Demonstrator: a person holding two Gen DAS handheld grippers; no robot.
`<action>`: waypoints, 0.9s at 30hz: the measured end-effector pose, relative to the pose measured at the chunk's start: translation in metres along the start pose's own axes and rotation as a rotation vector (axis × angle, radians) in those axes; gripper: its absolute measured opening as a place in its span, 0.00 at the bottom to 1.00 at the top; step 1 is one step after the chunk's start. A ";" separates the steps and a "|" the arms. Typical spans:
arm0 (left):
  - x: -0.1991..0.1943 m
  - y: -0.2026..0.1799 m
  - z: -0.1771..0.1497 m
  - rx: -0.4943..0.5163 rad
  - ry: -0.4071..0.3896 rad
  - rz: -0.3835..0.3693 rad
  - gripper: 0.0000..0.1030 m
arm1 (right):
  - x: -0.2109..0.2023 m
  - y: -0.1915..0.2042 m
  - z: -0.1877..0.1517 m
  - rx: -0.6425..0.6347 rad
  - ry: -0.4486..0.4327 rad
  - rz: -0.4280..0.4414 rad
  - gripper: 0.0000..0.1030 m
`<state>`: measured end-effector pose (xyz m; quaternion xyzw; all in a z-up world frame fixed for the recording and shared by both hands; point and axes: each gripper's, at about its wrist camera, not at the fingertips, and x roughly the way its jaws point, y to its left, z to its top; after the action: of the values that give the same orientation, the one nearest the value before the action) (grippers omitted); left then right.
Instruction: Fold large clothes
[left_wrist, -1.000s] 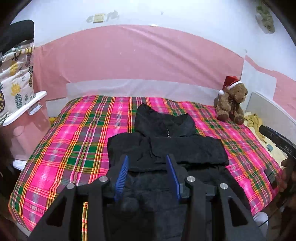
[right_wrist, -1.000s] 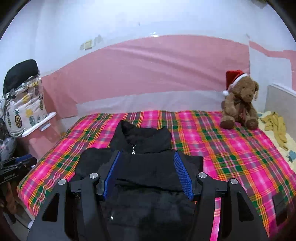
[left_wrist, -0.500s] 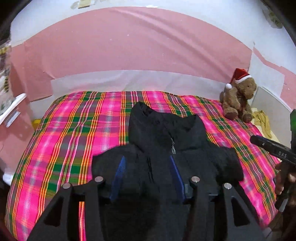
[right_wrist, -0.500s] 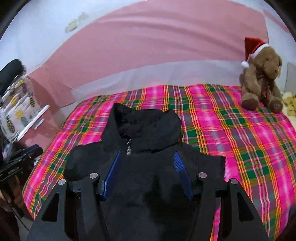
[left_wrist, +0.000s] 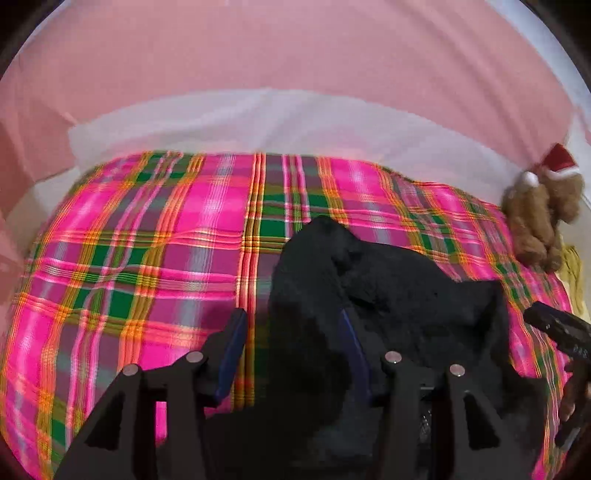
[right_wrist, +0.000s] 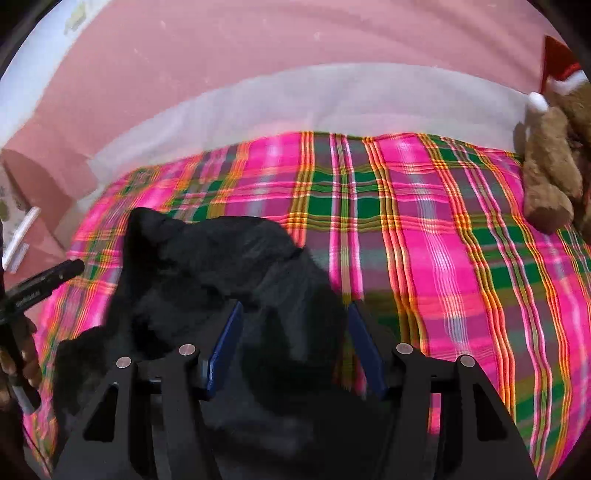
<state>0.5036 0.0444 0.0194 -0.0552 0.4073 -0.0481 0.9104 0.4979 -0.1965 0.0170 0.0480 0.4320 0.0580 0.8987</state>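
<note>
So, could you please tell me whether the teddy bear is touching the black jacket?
Apart. The left wrist view shows bare plaid bedspread between the teddy bear and the black jacket.

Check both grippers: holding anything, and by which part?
Black jacket fabric, a bunched fold, sits between both grippers' fingers. Left gripper has just been opening, blanket visible beside one pad: no grip. Right gripper: cannot tell.

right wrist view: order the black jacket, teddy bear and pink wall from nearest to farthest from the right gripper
1. black jacket: nearest, bunched between the right gripper fingers and spreading to its left on the plaid blanket.
2. teddy bear: farther, at the far right edge of the bed.
3. pink wall: farthest, behind the bed, across the top of the view.
</note>
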 end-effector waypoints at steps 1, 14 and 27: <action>0.017 0.000 0.004 -0.002 0.009 -0.002 0.52 | 0.012 0.001 0.007 -0.020 0.015 -0.001 0.57; 0.082 -0.019 0.002 0.053 0.089 0.012 0.02 | 0.050 0.013 0.008 -0.122 0.094 -0.054 0.08; -0.099 0.006 -0.044 -0.053 -0.229 -0.159 0.02 | -0.102 0.034 -0.055 -0.051 -0.175 0.105 0.07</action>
<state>0.4052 0.0611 0.0617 -0.1164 0.2961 -0.1027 0.9424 0.3898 -0.1758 0.0663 0.0527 0.3473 0.1116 0.9296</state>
